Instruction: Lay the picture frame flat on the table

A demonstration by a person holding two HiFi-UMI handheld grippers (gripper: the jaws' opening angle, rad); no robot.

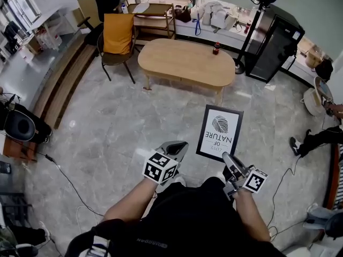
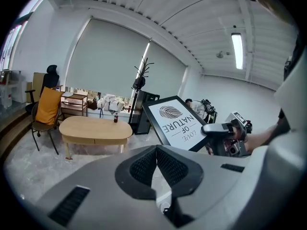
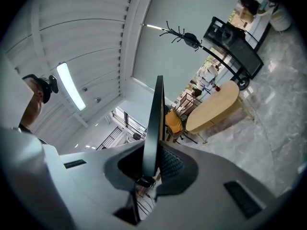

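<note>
A black picture frame (image 1: 220, 132) with a white leaf print is held up in the air over the grey floor, well short of the oval wooden table (image 1: 187, 63). My right gripper (image 1: 225, 158) is shut on its lower edge. In the right gripper view the frame (image 3: 154, 119) stands edge-on between the jaws of that gripper (image 3: 152, 150). My left gripper (image 1: 179, 145) hangs to the left of the frame, shut and holding nothing. The left gripper view has the frame (image 2: 175, 121) and the right gripper (image 2: 224, 130) to the right, beyond the closed jaws (image 2: 156, 150).
A small dark bottle (image 1: 216, 48) stands on the table's far right edge. A chair with an orange cushion (image 1: 118, 33) is at the table's left, a black cabinet (image 1: 274, 44) at its right. Cables (image 1: 64, 175) cross the floor. Someone's legs (image 1: 313, 141) reach in at the right.
</note>
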